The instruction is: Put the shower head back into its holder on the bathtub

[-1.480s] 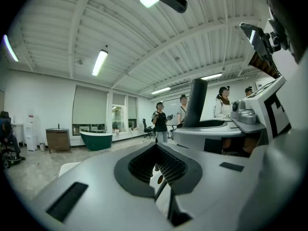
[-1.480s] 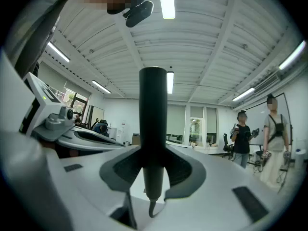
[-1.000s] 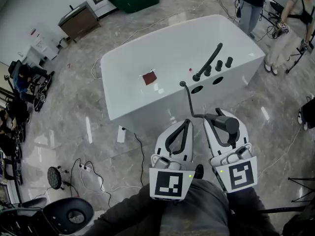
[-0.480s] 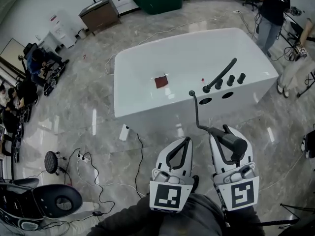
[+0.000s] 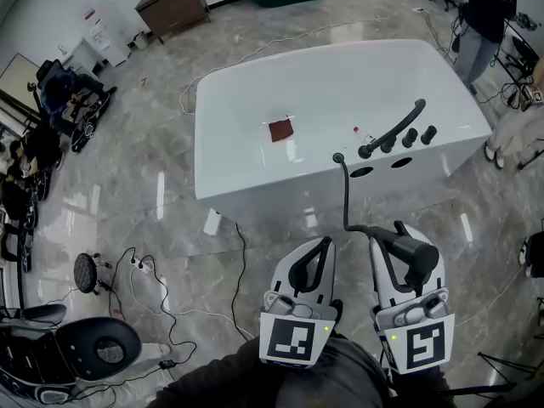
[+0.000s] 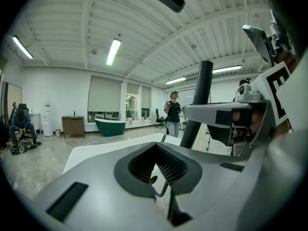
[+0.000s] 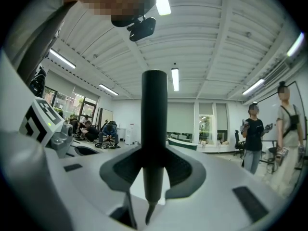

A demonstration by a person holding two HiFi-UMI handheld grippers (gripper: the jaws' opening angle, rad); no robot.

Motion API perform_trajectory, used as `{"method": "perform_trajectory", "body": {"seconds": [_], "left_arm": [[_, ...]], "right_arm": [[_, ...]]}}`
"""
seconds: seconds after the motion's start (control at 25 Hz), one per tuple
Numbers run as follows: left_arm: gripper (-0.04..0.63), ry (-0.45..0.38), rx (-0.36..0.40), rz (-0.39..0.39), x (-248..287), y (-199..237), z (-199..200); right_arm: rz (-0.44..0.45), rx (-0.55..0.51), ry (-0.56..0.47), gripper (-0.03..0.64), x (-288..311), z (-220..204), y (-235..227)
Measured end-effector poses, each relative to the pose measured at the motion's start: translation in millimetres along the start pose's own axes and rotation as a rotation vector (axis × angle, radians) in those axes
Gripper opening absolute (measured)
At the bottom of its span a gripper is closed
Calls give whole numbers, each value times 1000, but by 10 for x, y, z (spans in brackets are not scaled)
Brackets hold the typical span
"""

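- Right gripper (image 5: 395, 232): fingers pinching the handle of the dark shower head (image 5: 416, 253), which is held over the floor just in front of the bathtub (image 5: 255, 185), off its rim.
- The hose (image 5: 345, 189) runs from the bathtub's near rim to the handle.
- Left gripper (image 5: 321, 245): fingers pressed together, empty, just beside the right one and short of the bathtub.
- A faucet spout (image 5: 393, 129) and knobs (image 5: 410, 137) sit on the bathtub's near rim.
- A reddish square (image 5: 280, 130) lies farther left.

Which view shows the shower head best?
The right gripper view: the shower head stands upright and large, clamped between the jaws. The head view shows it small, in the right gripper, its hose trailing to the bathtub. The left gripper view catches its dark handle.
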State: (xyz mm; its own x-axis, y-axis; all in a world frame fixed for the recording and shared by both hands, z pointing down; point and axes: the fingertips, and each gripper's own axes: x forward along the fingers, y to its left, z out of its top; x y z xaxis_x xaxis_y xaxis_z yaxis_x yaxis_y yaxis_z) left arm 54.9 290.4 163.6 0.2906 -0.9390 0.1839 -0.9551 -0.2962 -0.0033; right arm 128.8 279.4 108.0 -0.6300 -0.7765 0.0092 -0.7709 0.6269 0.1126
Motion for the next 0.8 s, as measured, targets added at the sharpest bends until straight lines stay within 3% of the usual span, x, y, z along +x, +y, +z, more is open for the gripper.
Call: {"method": "perform_trajectory", "body": {"seconds": [0.44, 0.8], "left_arm": [[5, -6, -40, -34, 637, 646, 53], [5, -26, -51, -98, 945, 1074, 168]], "right_arm": [[-9, -3, -4, 140, 801, 80, -172], [-75, -32, -13, 140, 1288, 292, -194]]}}
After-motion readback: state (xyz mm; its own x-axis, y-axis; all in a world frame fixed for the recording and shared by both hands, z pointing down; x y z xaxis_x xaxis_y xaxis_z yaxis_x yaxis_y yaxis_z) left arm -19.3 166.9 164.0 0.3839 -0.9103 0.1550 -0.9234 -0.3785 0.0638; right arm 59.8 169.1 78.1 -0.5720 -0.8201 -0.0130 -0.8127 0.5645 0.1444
